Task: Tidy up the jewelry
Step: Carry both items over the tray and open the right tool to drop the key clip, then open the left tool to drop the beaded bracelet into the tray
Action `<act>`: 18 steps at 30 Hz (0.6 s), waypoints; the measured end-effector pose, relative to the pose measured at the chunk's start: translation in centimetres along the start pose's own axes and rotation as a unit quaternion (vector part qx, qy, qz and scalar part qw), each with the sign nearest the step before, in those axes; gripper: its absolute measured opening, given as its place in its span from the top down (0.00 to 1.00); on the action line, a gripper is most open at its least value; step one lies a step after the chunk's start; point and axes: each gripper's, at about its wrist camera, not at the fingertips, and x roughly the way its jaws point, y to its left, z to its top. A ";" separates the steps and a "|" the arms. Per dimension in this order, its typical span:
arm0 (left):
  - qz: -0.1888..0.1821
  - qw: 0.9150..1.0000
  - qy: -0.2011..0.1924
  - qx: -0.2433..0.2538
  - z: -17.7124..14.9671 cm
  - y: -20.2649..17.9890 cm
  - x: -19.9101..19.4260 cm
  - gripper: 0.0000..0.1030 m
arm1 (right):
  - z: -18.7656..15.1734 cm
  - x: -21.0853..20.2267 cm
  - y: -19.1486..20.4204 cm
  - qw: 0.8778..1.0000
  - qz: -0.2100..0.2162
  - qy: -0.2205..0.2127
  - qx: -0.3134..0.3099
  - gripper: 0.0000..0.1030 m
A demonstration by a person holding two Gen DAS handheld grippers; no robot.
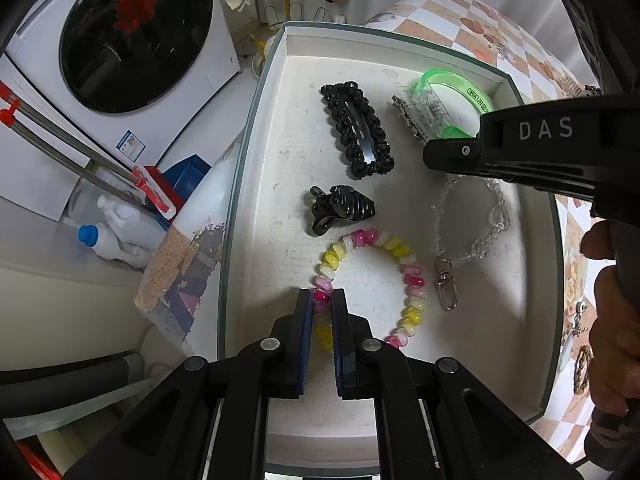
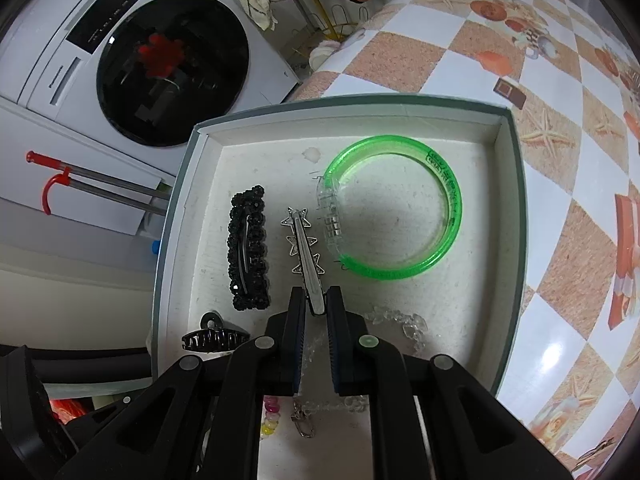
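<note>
Six pieces in white box [image 1: 516,240], bead bracelet [image 1: 372,280] included

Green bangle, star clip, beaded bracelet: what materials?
Green bangle: translucent glossy plastic, probably; light glows through it.
Star clip: silvery metal, seemingly; bright reflective bar, openwork stars.
Beaded bracelet: glossy pink, yellow, white beads, plastic or glass; can't tell which.

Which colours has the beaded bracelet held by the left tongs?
Pink, yellow and white beads on the bracelet; the left wrist view shows it best.
</note>
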 end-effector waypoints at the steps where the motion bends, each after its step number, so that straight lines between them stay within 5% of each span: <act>1: -0.001 1.000 0.000 0.000 0.1 0.0 -0.1 0.86 | 0.1 -0.1 -0.2 1.000 0.002 0.000 0.001 0.88; 6: 0.001 1.000 -0.002 0.003 0.5 0.0 -0.4 0.86 | 0.2 -0.6 -0.5 1.000 0.010 -0.001 0.005 0.68; 18: 0.002 1.000 -0.014 0.021 1.4 -1.2 -1.9 0.86 | -0.9 -5.6 -2.2 0.997 0.032 -0.051 0.042 0.61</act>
